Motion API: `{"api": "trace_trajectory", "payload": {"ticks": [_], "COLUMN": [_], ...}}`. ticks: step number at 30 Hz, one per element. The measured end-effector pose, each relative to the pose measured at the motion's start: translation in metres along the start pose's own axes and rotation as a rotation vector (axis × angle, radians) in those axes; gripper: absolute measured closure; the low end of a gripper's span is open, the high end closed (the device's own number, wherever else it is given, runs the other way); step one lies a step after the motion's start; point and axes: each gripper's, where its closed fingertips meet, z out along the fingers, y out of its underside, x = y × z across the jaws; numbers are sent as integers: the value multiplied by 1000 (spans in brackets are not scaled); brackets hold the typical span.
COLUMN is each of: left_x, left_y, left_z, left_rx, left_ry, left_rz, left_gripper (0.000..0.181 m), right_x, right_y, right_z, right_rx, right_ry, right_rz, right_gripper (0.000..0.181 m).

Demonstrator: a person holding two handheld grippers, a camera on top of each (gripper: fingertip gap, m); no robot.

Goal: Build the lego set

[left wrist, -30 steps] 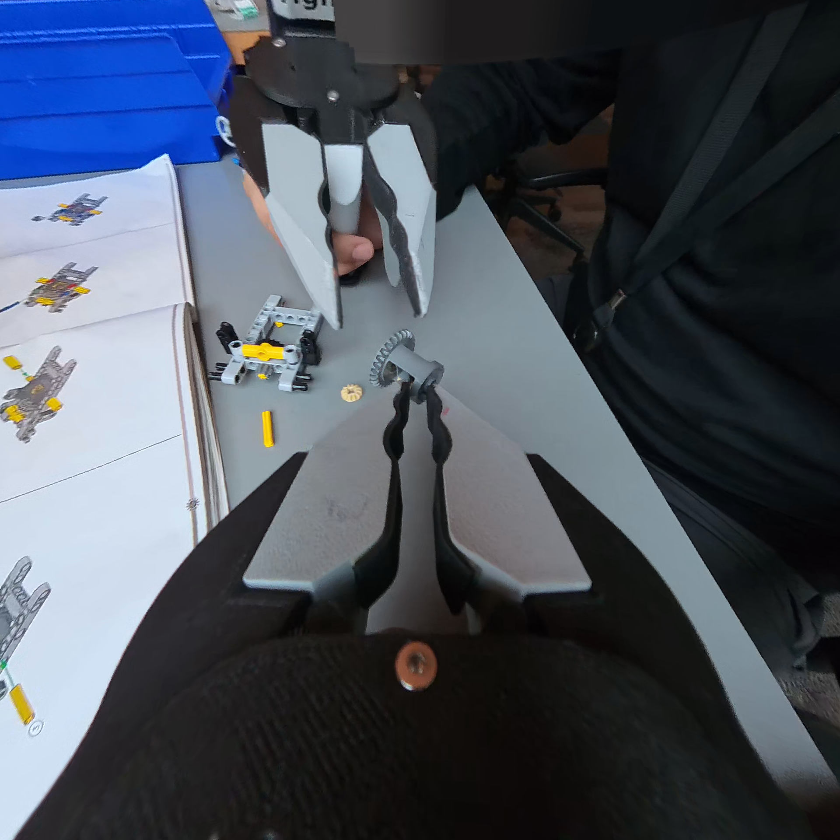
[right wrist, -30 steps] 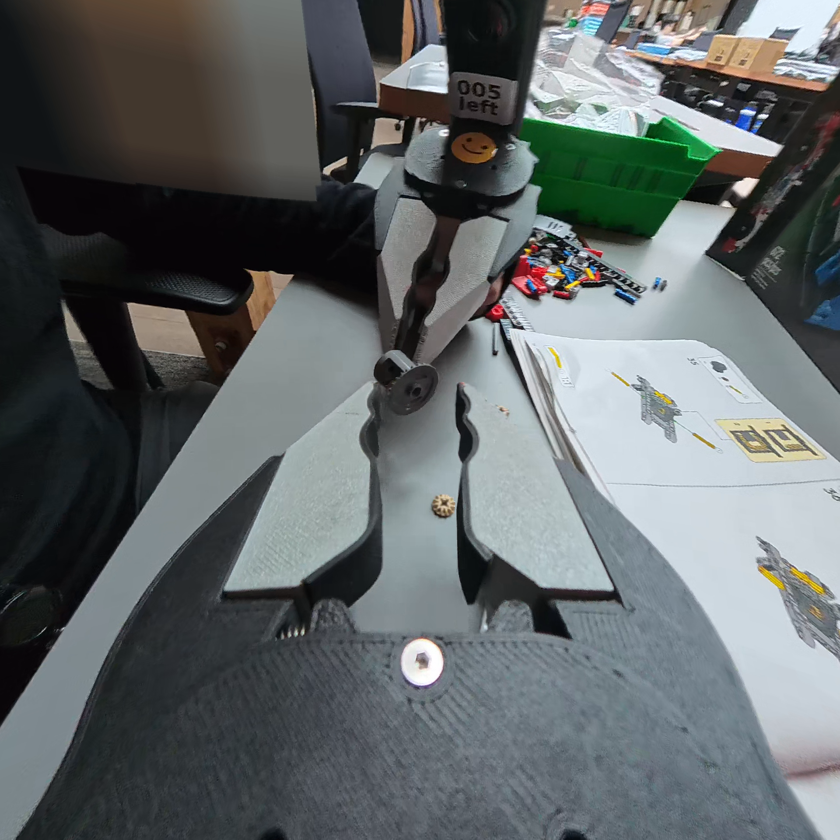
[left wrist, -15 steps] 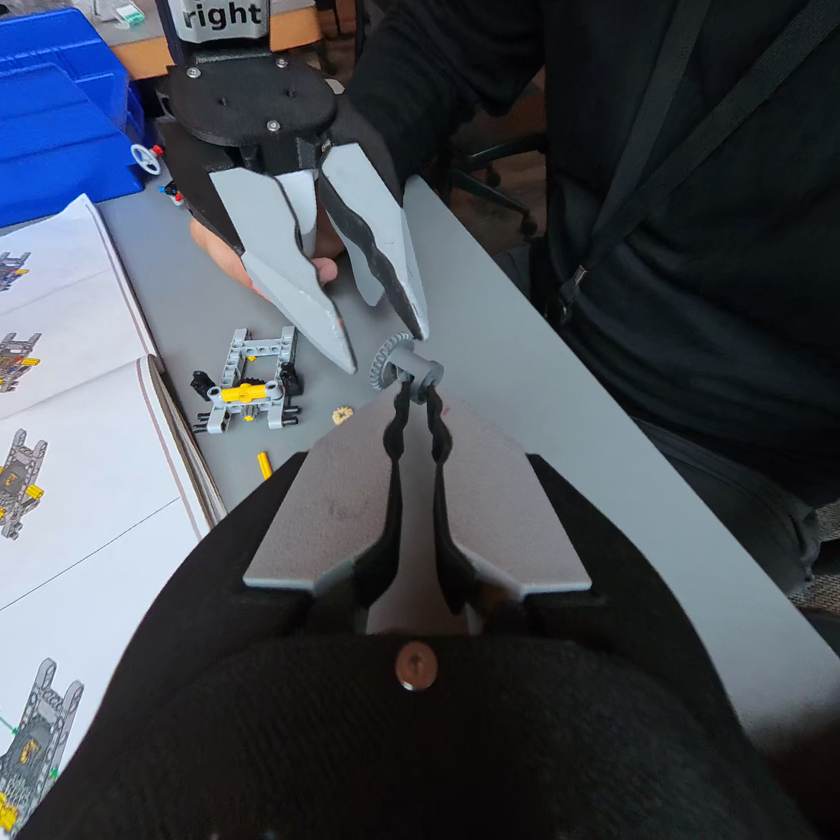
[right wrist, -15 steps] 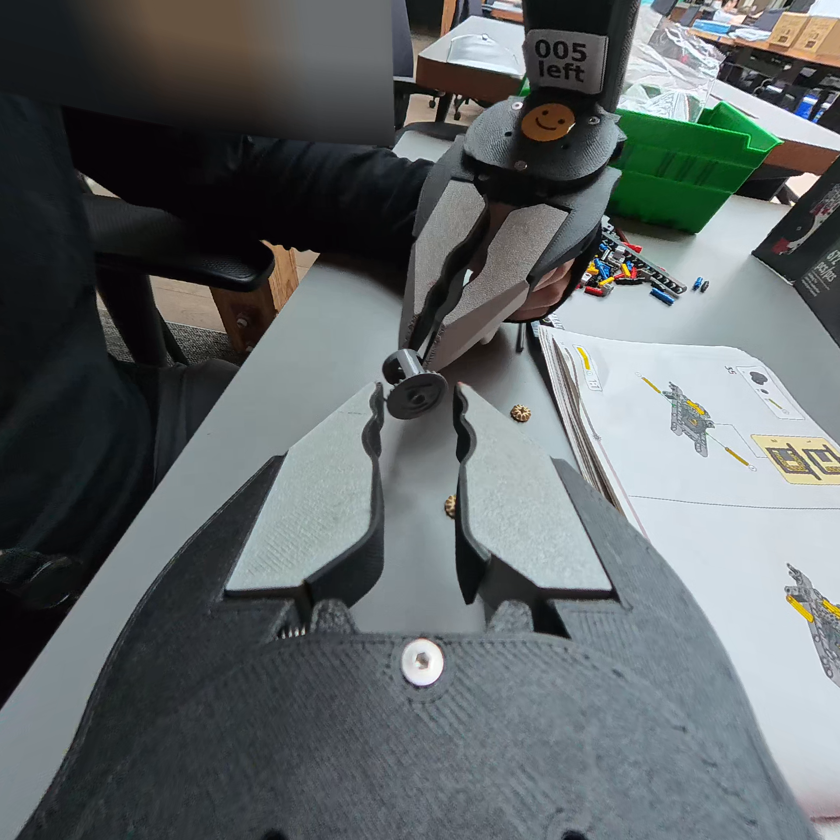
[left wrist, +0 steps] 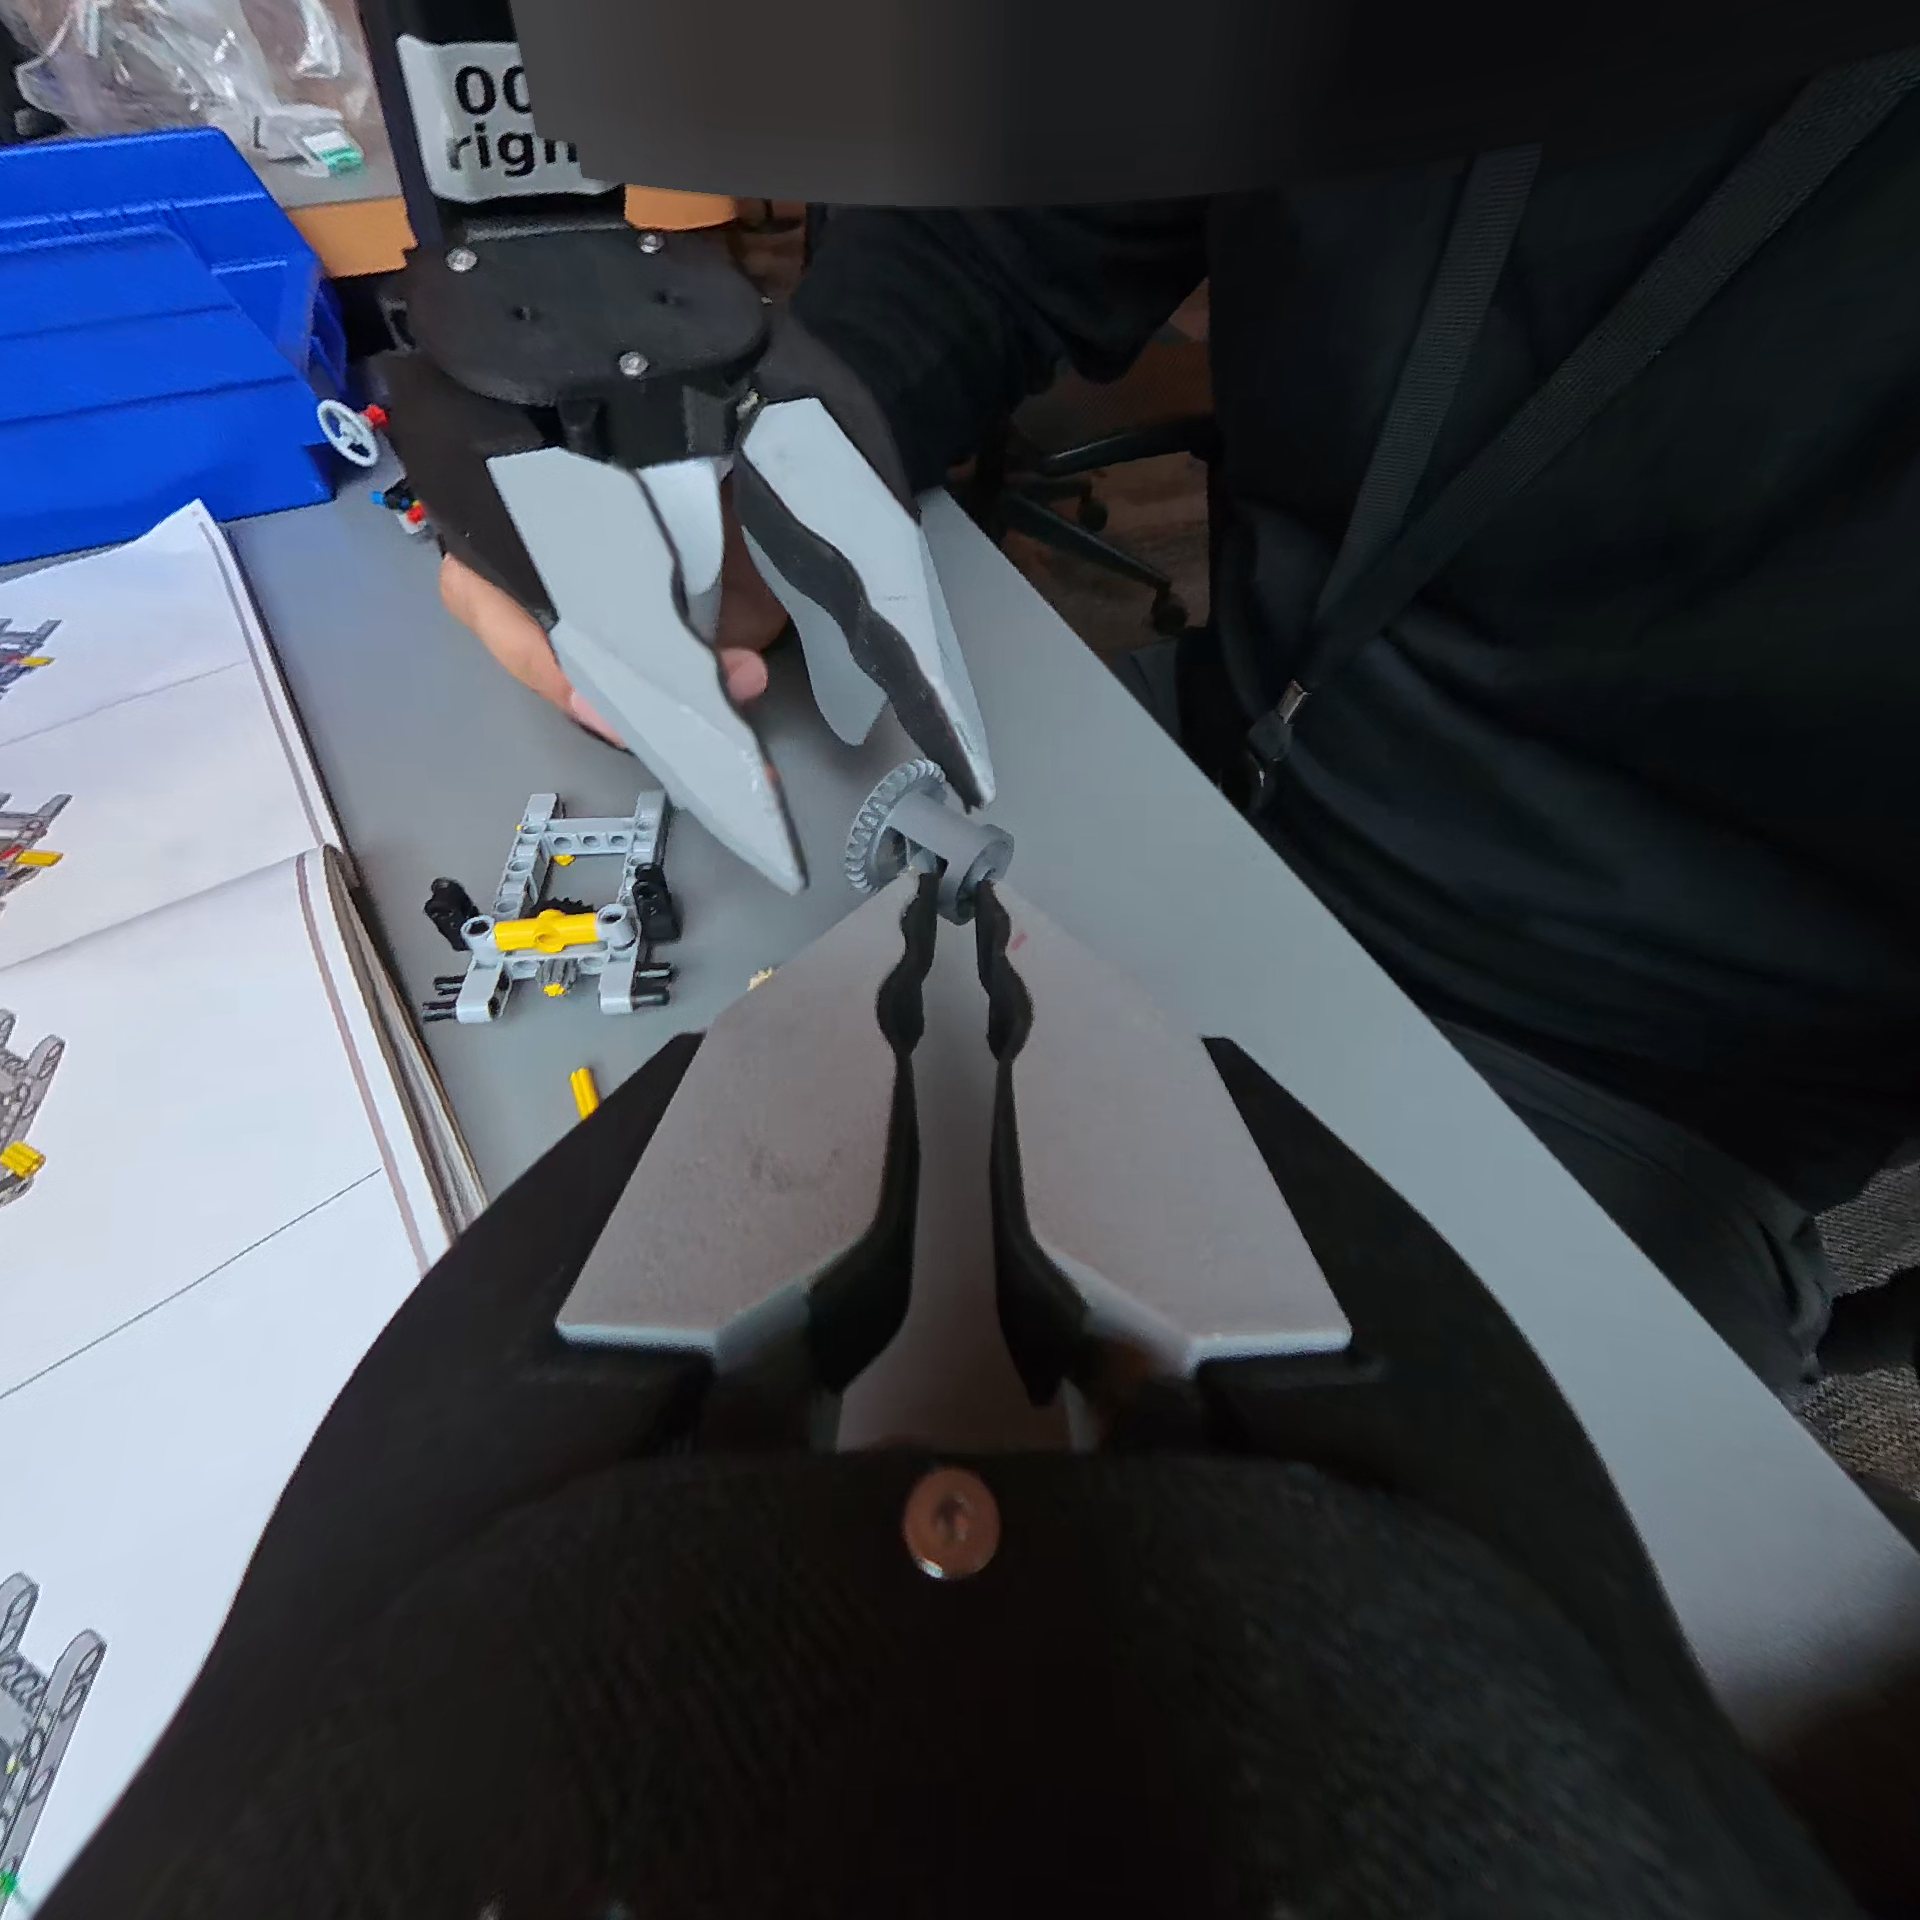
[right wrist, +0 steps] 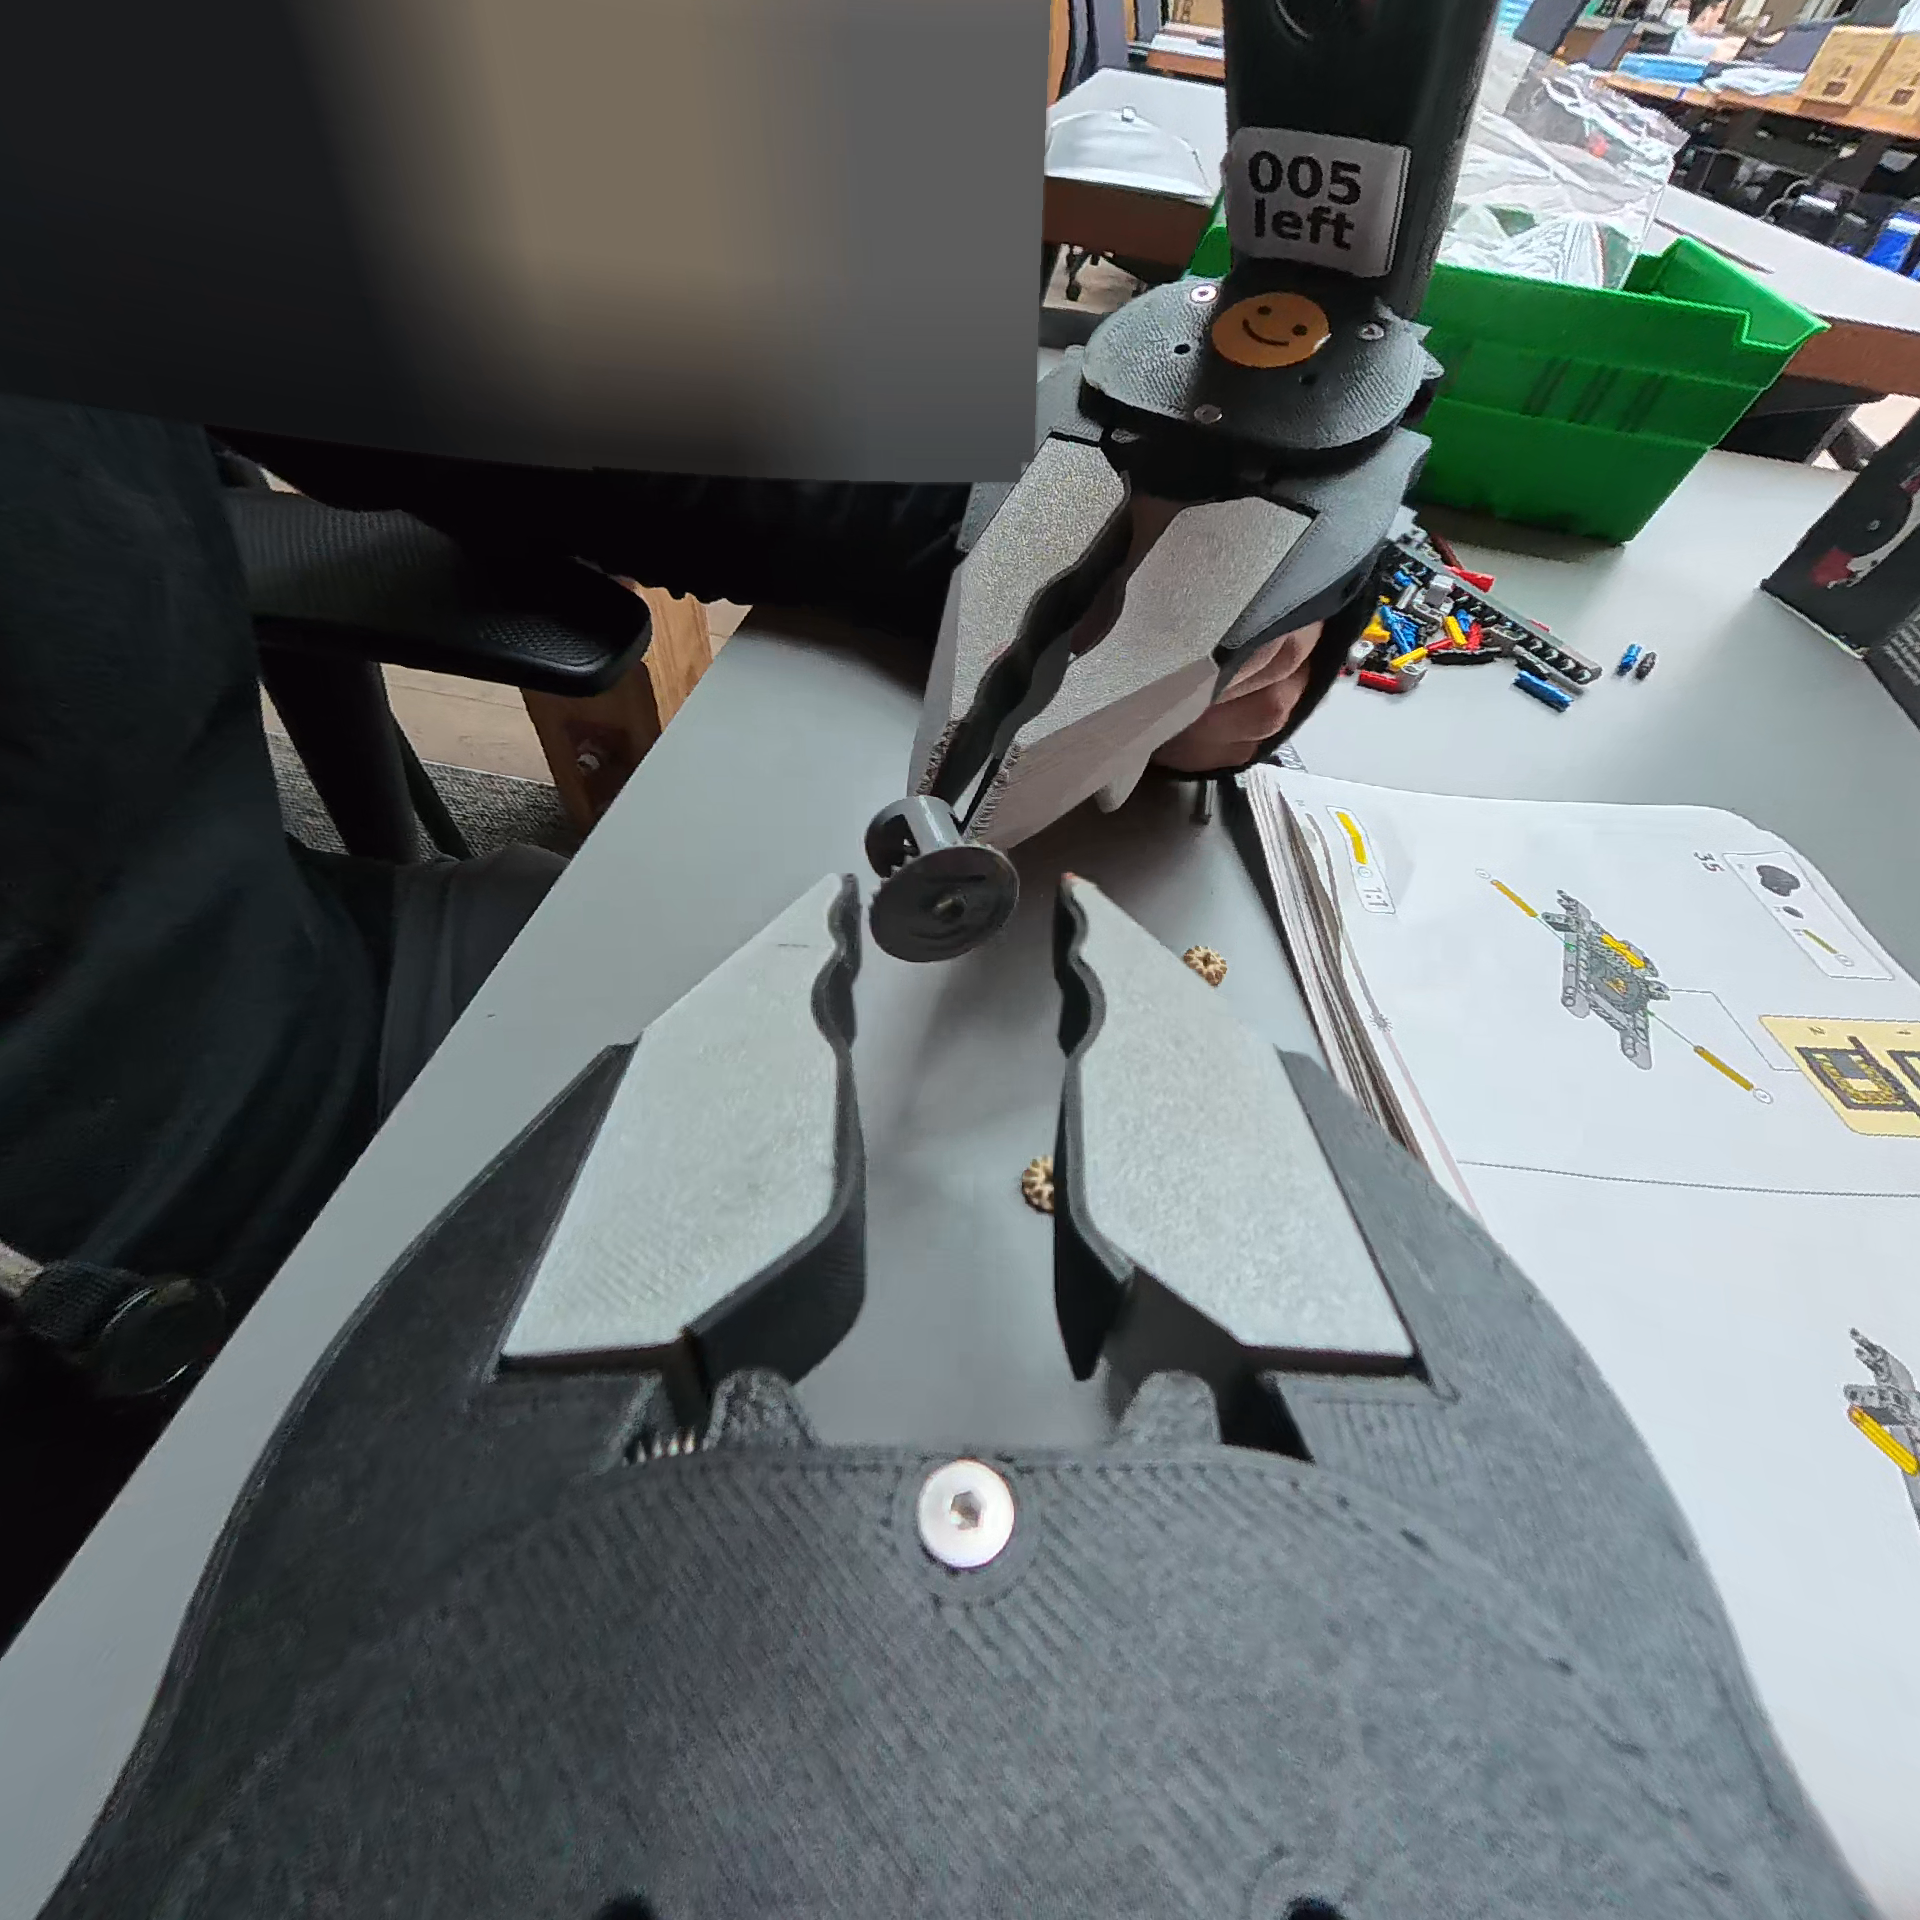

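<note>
My left gripper [left wrist: 951, 896] is shut on the hub of a dark grey gear piece [left wrist: 923, 831] and holds it above the grey table [left wrist: 1195, 935]. My right gripper [right wrist: 956, 885] is open, with one fingertip on each side of the gear piece [right wrist: 940, 906]; I cannot tell if they touch it. In the left wrist view the right gripper [left wrist: 883, 842] comes in from above. In the right wrist view the left gripper [right wrist: 961, 821] comes down from the far side. A grey, yellow and black lego frame [left wrist: 561, 914] lies on the table to the left.
An open instruction booklet [left wrist: 156, 1039] [right wrist: 1610, 987] lies beside the work area. Two small tan gears [right wrist: 1205, 964] [right wrist: 1037, 1184] and a yellow pin [left wrist: 584, 1091] lie loose. A blue bin [left wrist: 135, 312], a green bin [right wrist: 1590, 384] and a pile of pieces [right wrist: 1455, 634] sit farther off. The person sits at the table edge. My left and right fingertips are right by each other.
My right gripper has moved in, still open, until its fingertips flank the gear piece. My left gripper has kept hold of the gear piece.
</note>
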Motion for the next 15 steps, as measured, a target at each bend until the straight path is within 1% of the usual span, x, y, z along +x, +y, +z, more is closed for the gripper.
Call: {"api": "trace_trajectory", "payload": {"ticks": [4, 7, 9, 15], "left_x": [8, 12, 13, 15], "left_y": [-2, -3, -3, -5], "left_z": [6, 10, 11, 11], "left_rx": [-2, 1, 0, 6], "left_ry": [36, 61, 66, 70], "left_rz": [14, 14, 14, 21], "left_gripper": [177, 177, 177, 177], "right_x": [-10, -18, -21, -23], "right_y": [-2, -2, -2, -4], "right_z": [2, 4, 5, 4], "right_rx": [7, 0, -1, 10], "right_ry": [-41, -81, -92, -110], "right_rz": [-19, -31, -36, -17], "right_gripper": [146, 150, 154, 154]}}
